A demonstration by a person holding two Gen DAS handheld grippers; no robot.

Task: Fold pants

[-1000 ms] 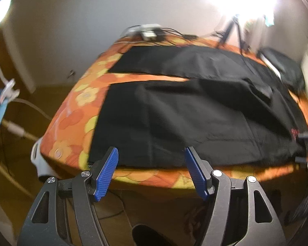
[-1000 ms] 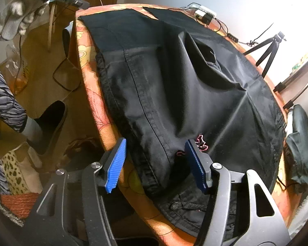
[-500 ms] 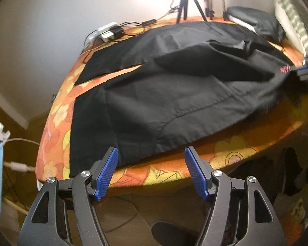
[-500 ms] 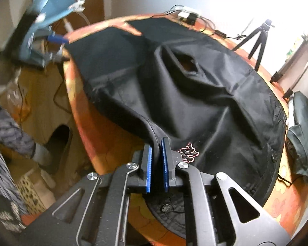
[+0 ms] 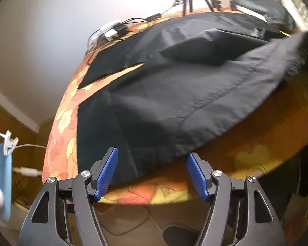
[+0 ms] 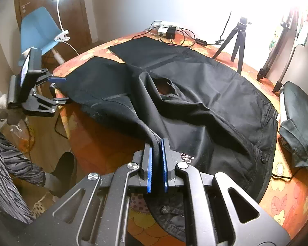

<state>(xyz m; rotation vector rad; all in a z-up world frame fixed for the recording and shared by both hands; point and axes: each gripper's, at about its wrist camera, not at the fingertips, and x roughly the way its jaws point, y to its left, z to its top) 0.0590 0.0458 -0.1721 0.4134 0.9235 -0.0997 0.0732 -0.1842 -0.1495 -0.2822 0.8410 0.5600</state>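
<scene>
On orange floral table [image 6: 287, 203], black pants [image 6: 205, 94], tripod [image 6: 236, 41]

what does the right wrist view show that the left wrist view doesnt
Only the right wrist view shows the right gripper with jaws shut on a raised fold of the black pants, the person's striped sleeve, and the blue chair. Only the left wrist view shows the left gripper from behind, jaws closing, nothing between them. Both show the pants on the floral table, the power strip and a tripod.
</scene>
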